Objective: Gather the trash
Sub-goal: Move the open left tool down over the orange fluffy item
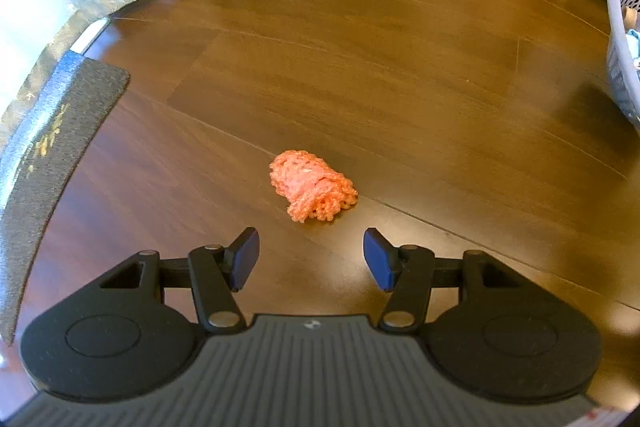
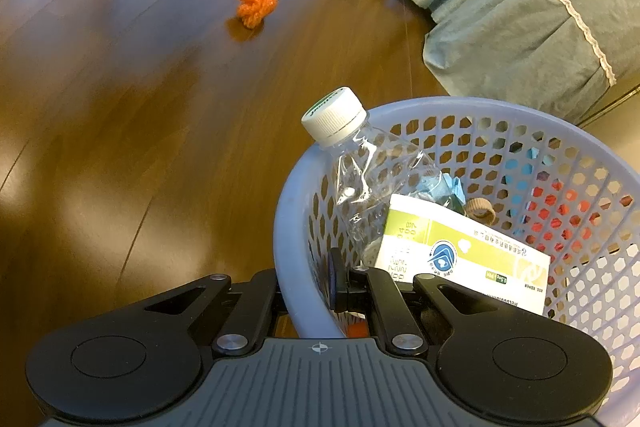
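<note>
My left gripper (image 1: 311, 259) has its jaws apart, with nothing between them, and it points down at the small orange crumpled net ball (image 1: 313, 191), which lies on the dark brown wooden floor (image 1: 360, 75) just beyond the fingertips, a little left of the middle of the gap. My right gripper (image 2: 316, 281) is clamped on the near rim of the pale lilac perforated plastic basket (image 2: 460, 111), one pad inside and the other hidden outside the wall. In this basket there are already a clear plastic bottle with a white cap (image 2: 360, 163) and a green and white carton box (image 2: 464, 259). The net ball looks very light, soft and springy to me, not fragile and not slippery, so I think it will compress under the pads. I would take it across its thick middle, low near the floor, because loose loops at the edge may slip out.
</note>
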Tool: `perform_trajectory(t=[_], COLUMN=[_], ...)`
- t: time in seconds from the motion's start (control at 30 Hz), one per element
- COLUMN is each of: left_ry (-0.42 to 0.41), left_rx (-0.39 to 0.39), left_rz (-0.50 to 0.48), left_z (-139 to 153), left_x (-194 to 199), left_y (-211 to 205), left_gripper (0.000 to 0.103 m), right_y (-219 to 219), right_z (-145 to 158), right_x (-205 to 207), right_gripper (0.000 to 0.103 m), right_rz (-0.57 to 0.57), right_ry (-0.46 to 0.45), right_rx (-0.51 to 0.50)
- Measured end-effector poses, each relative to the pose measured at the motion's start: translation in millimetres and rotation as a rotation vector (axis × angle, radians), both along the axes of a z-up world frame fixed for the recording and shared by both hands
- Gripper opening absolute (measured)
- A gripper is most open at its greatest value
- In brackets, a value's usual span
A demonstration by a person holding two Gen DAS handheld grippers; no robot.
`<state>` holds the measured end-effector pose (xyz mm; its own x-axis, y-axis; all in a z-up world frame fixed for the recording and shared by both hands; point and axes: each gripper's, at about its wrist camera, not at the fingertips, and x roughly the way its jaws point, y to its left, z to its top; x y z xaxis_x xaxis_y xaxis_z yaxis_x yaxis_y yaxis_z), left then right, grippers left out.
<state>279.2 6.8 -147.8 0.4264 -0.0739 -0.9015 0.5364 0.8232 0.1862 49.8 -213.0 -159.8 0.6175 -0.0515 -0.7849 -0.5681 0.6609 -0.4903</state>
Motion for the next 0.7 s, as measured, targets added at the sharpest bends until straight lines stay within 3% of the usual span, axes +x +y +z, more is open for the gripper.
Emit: perform_trajectory(t=[0.5, 0.7], left_ry=[-0.02, -0.032], left_rx=[-0.026, -0.034], left_rz=[-0.034, -0.067], left_z=[-27.5, -38.6], left_x=[17.6, 22.5], left_y=[-6.5, -7.4], left_gripper=[0.051, 0.043], right_y=[-10.0, -10.6], right_z=[-15.3, -18.9], right_x=[22.1, 26.4], right_gripper=[0.003, 0.003], right_rz=[-0.09, -0.1], right_ry=[-0.021, -0.025], right_rx=[-0.075, -0.083])
